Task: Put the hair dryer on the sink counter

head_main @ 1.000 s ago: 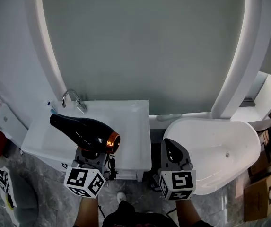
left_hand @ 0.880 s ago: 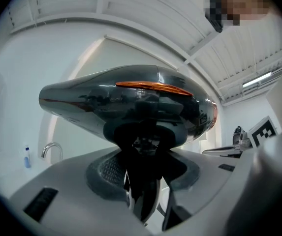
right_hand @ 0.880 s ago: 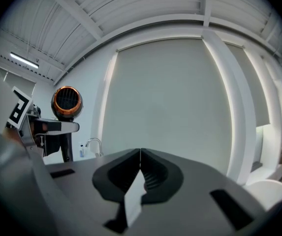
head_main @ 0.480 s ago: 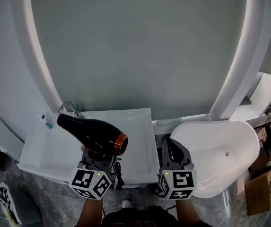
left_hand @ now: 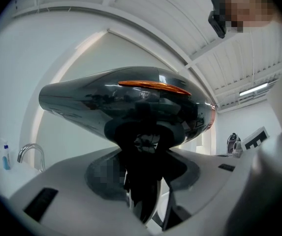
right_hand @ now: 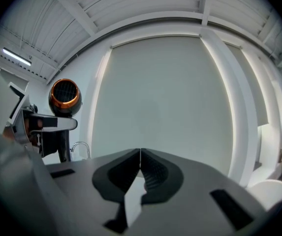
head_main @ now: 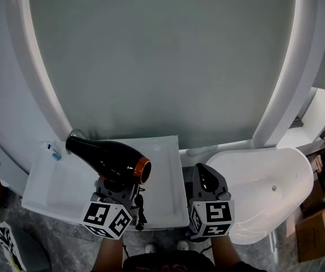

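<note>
A: Where is the hair dryer (head_main: pixel 106 159) at this moment?

B: It is in the air above the bench (head_main: pixel 51 188), over the front part, a little nearer to the right edge. The left gripper (head_main: pixel 115 187) has its jaws closed on the handle. The body lies across, with the tapered end toward the tap (head_main: pixel 76 134) at the back left corner and the orange-ringed end toward the right edge.

A: And the right gripper (head_main: pixel 205 173)?

B: Its jaws are pressed together with nothing between them. It hangs just past the right edge of the bench, in front of the bathtub (head_main: pixel 267 183).

A: How should the placing be done well?

B: I would lower the dryer slowly over a flat part, well away from the tap. The body looks round and glossy, so I think it can roll. It is better to lay it on its side so that the handle also touches the bench, and to open the jaws only when it rests. A dark cord (head_main: pixel 138 207) seems to hang at the front edge; it should not pull the dryer off.
</note>
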`<state>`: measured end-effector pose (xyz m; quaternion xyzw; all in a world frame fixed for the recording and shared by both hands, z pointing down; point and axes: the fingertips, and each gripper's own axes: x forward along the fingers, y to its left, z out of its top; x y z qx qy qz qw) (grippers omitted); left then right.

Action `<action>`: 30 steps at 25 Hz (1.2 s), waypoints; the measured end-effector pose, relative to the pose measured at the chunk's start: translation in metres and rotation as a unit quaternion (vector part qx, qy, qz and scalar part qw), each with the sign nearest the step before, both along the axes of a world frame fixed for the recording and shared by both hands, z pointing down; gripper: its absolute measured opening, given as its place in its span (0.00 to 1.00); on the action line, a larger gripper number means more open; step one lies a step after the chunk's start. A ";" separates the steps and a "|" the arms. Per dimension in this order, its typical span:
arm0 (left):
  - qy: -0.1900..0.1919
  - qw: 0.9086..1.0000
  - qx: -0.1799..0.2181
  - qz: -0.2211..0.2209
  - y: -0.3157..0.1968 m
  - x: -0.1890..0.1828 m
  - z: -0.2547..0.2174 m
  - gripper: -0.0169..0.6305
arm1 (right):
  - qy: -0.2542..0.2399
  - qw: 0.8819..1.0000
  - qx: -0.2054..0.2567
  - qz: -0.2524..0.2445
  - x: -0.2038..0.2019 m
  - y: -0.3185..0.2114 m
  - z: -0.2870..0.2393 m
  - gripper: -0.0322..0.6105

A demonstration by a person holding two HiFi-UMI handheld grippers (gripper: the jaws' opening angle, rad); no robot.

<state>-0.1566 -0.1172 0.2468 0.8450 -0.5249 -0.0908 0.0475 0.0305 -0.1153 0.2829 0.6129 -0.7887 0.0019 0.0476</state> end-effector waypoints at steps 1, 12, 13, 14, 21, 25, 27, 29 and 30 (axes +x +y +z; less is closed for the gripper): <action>-0.001 1.000 0.004 0.000 -0.002 0.005 -0.003 0.31 | -0.001 1.000 0.002 -0.002 0.003 -0.003 -0.002 0.08; 0.006 1.000 -0.017 0.013 -0.025 0.031 0.017 0.31 | -0.006 1.000 -0.012 -0.007 0.018 -0.019 0.011 0.08; 0.007 1.000 -0.018 0.013 -0.028 0.032 0.019 0.31 | -0.005 1.000 -0.016 -0.006 0.019 -0.021 0.014 0.08; 0.008 1.000 -0.019 0.015 -0.032 0.033 0.021 0.31 | -0.005 1.000 -0.019 -0.006 0.020 -0.023 0.017 0.08; 0.015 0.998 -0.054 0.019 -0.059 0.045 0.047 0.31 | -0.004 0.999 -0.039 -0.005 0.025 -0.038 0.033 0.08; -0.009 0.996 -0.091 0.009 -0.076 0.049 0.076 0.31 | -0.005 0.999 -0.053 -0.004 0.029 -0.050 0.045 0.08; -0.014 0.994 -0.110 0.004 -0.084 0.049 0.091 0.31 | -0.006 0.998 -0.063 -0.004 0.030 -0.057 0.054 0.08; -0.013 0.992 -0.128 0.001 -0.090 0.049 0.107 0.30 | -0.006 0.997 -0.075 -0.006 0.031 -0.063 0.065 0.08; -0.010 0.991 -0.135 0.002 -0.092 0.050 0.113 0.30 | -0.006 0.997 -0.081 -0.008 0.031 -0.066 0.070 0.08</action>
